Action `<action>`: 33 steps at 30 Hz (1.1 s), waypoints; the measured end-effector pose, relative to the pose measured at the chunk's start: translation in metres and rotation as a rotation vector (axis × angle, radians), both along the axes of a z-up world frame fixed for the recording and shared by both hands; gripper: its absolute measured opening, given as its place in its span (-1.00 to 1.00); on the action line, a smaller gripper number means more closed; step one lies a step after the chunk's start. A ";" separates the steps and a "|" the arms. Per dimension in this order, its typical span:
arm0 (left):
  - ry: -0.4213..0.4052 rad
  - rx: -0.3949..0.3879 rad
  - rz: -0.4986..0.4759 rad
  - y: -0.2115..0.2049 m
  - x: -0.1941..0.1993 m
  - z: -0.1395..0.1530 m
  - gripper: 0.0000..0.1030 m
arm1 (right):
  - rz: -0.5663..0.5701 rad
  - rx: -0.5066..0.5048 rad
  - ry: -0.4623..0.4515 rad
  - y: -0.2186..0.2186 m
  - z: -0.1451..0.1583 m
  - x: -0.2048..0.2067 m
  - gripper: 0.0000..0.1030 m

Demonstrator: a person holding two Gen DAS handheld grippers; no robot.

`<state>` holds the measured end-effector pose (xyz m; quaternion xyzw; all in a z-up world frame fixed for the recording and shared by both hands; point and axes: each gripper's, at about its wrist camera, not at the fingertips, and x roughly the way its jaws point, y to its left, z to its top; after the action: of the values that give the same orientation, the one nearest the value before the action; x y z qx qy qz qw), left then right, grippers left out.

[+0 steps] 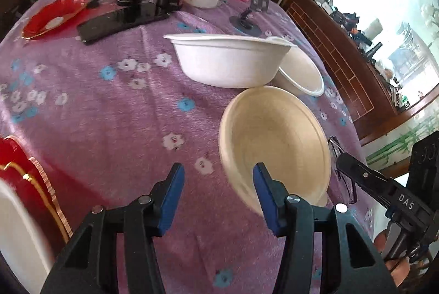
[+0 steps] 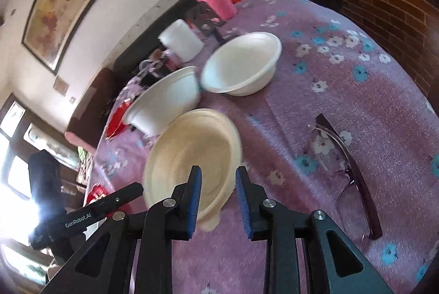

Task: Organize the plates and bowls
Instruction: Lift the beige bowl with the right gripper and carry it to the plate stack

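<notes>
The cream bowl [image 1: 274, 146] sits tilted on the tabletop [image 1: 109, 115], its opening turned toward the left gripper [image 1: 218, 178]; whether its lower edge rests on the cloth or is lifted cannot be told. Just behind the cream bowl stands a large white bowl [image 1: 227, 61], upright, and a second white bowl [image 1: 301, 74] leans against that one's right side. None of the three is nested in another.

The left gripper is spread wide and holds nothing; its right finger overlaps the cream bowl's near rim in the view, with contact uncertain. The right gripper [image 2: 218, 184] is parted by a narrow gap, its fingers at the cream bowl's near rim; the rim is blurred, so a pinch is not confirmed.

A red plate [image 1: 52, 17] lies far behind and left of the cream bowl; another red plate [image 1: 30, 178], with a white dish [image 1: 16, 233] over it, lies near left. Eyeglasses [image 2: 343, 157] lie right of the cream bowl.

Judgement: stacking is at an early stage. Bowls remain to be nested and the plates gathered.
</notes>
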<state>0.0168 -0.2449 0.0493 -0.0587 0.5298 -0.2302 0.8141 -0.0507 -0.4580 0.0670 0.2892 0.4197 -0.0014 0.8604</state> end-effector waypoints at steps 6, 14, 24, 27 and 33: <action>0.021 0.007 -0.007 -0.013 0.010 -0.015 -0.57 | 0.004 0.001 0.026 0.001 -0.014 0.009 -0.75; -0.073 0.023 -0.058 0.000 -0.032 0.004 -0.70 | 0.024 0.006 -0.050 0.022 -0.002 -0.035 -0.77; -0.171 0.028 -0.064 0.044 -0.093 0.016 -0.70 | 0.098 0.050 -0.061 0.062 -0.010 -0.080 -0.78; -0.180 0.019 -0.057 0.055 -0.097 0.019 -0.70 | 0.114 0.046 -0.062 0.071 -0.007 -0.080 -0.78; -0.193 -0.011 -0.028 0.080 -0.103 0.023 -0.70 | 0.150 0.005 -0.079 0.096 0.007 -0.076 -0.77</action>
<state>-0.0866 -0.1648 0.0727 -0.0336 0.4486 -0.2490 0.8577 -0.1267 -0.3624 0.0738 0.2588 0.4057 0.0753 0.8734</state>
